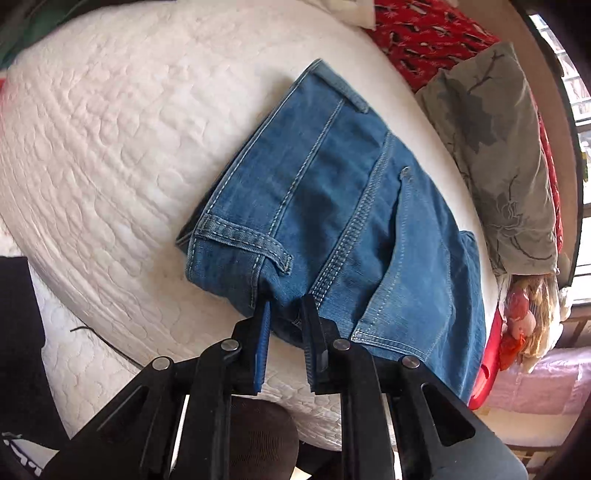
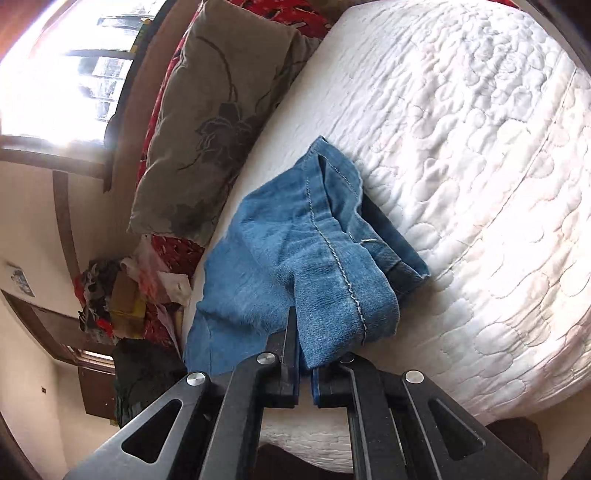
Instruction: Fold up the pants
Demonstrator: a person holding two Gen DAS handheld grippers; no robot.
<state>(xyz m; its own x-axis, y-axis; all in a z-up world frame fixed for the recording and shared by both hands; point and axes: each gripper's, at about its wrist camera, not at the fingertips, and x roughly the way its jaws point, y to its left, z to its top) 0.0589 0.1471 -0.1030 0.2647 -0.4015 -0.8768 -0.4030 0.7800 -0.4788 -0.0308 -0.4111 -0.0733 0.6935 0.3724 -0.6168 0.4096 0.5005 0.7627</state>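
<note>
jeans [image 1: 332, 206] folded, lengthwise away | left gripper [image 1: 286, 314] pinching waistband | right gripper [image 2: 304, 332] pinching denim

pants [image 1: 332, 206] folded on the quilted mattress [image 1: 110, 147], near its edge, waistband end toward the left gripper [image 1: 286, 314], leg end toward the right gripper [image 2: 304, 347]. pillow [image 1: 495, 155] just beyond the pants at the mattress's far side, lying over a patterned cloth [image 1: 424, 33]. heap of clutter [image 2: 122, 295] past the pillow's end, off the mattress.
</note>
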